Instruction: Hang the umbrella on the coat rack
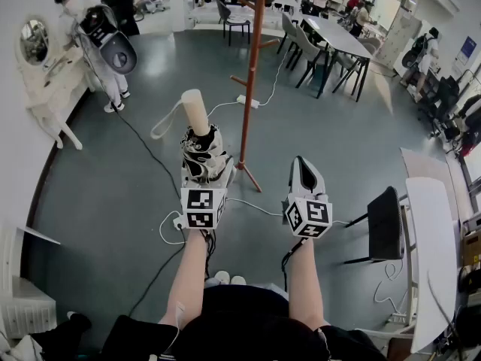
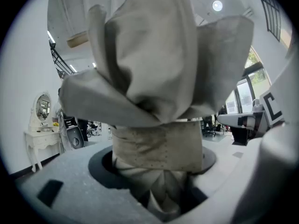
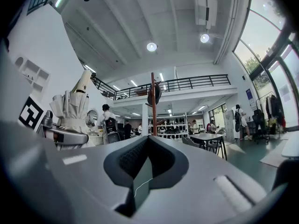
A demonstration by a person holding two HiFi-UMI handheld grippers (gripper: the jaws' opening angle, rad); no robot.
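A folded beige umbrella (image 1: 201, 153) stands upright in my left gripper (image 1: 204, 162), its cream handle (image 1: 195, 111) on top and a strap loop hanging off to the left. In the left gripper view the umbrella's cloth (image 2: 154, 69) fills the frame, and the jaws are clamped on its banded part (image 2: 159, 146). The reddish-brown coat rack (image 1: 252, 74) stands on the floor just ahead and right of the umbrella. My right gripper (image 1: 304, 168) is level beside the left one, shut with nothing in it. The right gripper view shows the umbrella (image 3: 70, 108) at left and the coat rack (image 3: 153, 101) straight ahead.
Cables and a power strip (image 1: 248, 101) lie on the floor round the rack's feet. To the right are a black chair (image 1: 387, 216) and a white table (image 1: 432, 239). A white vanity (image 1: 45, 81) and a person with a backpack (image 1: 101, 36) are at left; tables and chairs (image 1: 331, 36) behind.
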